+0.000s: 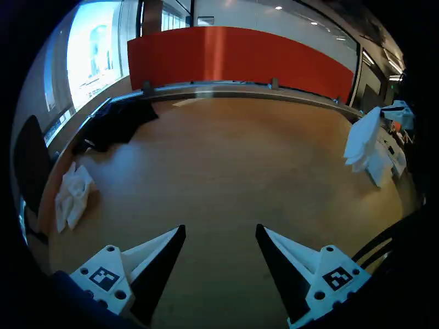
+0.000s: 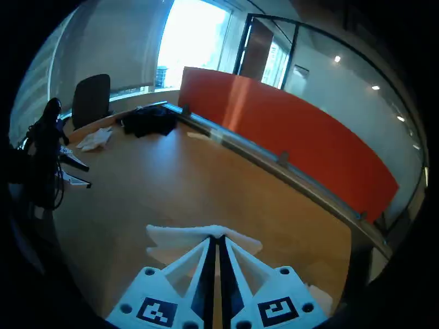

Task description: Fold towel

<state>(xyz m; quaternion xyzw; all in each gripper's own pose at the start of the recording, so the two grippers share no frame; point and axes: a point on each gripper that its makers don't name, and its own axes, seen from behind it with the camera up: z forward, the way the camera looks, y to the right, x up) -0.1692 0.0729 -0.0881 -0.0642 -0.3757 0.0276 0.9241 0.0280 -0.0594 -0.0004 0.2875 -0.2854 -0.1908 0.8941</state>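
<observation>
A white towel (image 2: 192, 234) is pinched between the fingers of my right gripper (image 2: 218, 238), which is shut on it; the folded layers spread out to both sides of the tips. In the left gripper view the same towel (image 1: 362, 140) hangs at the far right, above the wooden table (image 1: 230, 164), under the right gripper (image 1: 399, 112). My left gripper (image 1: 220, 227) stands open over the table's near part, with nothing between its fingers. It also appears far left in the right gripper view as the left gripper (image 2: 74, 171), held by a dark-sleeved arm.
A crumpled white cloth (image 1: 71, 196) lies near the table's left edge, and a black garment (image 1: 118, 123) lies behind it. An orange partition (image 1: 241, 55) runs along the table's far side. A dark chair (image 2: 90, 100) stands by the window. More white items (image 1: 390, 159) lie under the hanging towel.
</observation>
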